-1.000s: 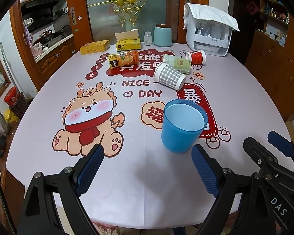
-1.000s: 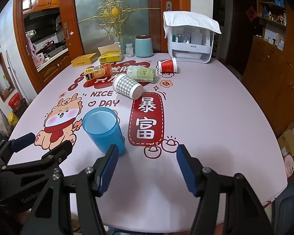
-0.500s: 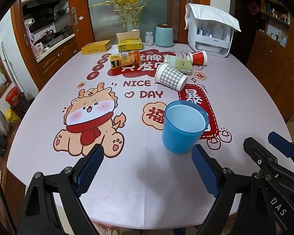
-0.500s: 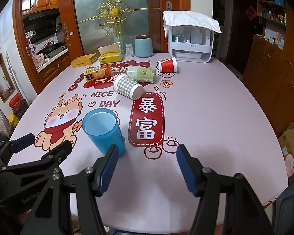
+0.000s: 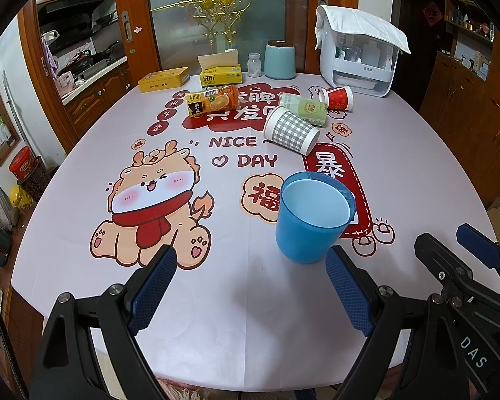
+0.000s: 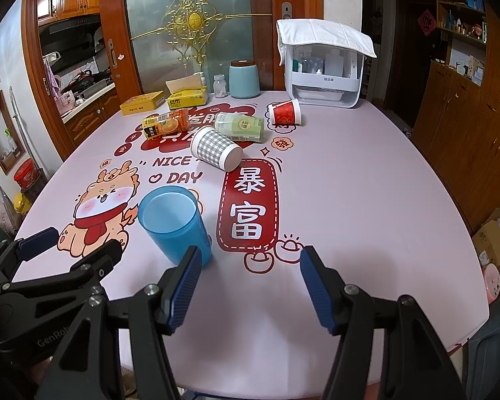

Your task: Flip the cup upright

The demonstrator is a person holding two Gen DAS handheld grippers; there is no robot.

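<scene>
Black-framed left gripper (image 5: 250, 293) and right gripper (image 6: 250, 286), blue textured pads, silver screws.

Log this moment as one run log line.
blue cup: upright, free | left tool: open | right tool: open | checked cup, red cup: on sides

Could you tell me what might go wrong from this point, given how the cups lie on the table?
1. The blue cup already stands upright beside the open left gripper; a forward reach could knock it over.
2. The checked cup lies on its side against the green carton, so it may roll or push the carton when gripped.
3. The red paper cup also lies on its side, so the target could be mistaken.
</scene>
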